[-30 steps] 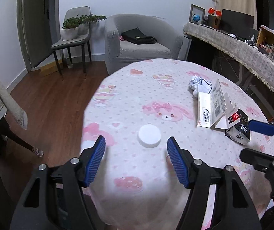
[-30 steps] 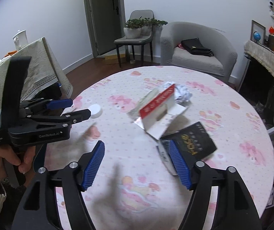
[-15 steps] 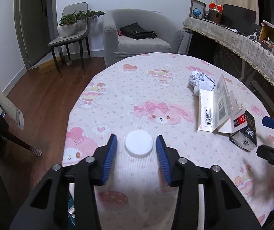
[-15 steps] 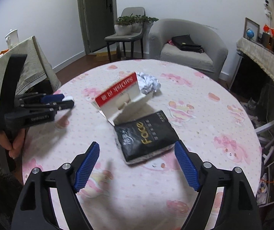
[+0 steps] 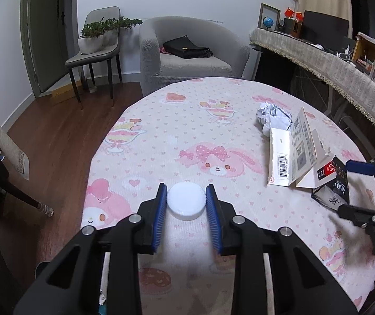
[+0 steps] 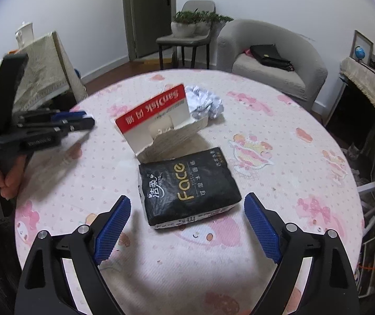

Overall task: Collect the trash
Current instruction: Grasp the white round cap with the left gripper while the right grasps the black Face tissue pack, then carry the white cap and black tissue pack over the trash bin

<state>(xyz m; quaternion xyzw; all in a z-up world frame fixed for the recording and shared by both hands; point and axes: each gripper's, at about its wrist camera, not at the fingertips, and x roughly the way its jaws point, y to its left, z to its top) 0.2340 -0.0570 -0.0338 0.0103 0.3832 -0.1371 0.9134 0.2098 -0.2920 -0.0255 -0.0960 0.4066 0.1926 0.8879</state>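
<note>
Pink cartoon-print cloth covers the round counter (image 5: 192, 120) on which we work, with a grey armchair (image 5: 187, 52) and a chair bearing potted plants (image 5: 95, 39) behind it. Our left gripper (image 5: 186, 202) has its blue pads (image 5: 161, 210) against both sides of a white round lid (image 5: 186, 200) that lies on the cloth near the counter's edge; the jaws are closing on it. Our right gripper (image 6: 187, 225) stands wide apart, its jaws opening, with a black tissue pack (image 6: 187, 186) lying on the counter between and just ahead of the fingers, untouched by either pad. Just beyond the pack we see a torn red-and-white cardboard box (image 6: 158, 120) standing open, its edge touching the pack, and behind that a crumpled ball of white paper (image 6: 204, 101). At the left edge of the right wrist view, a hand (image 6: 1, 176) holds the left gripper's handle.
</note>
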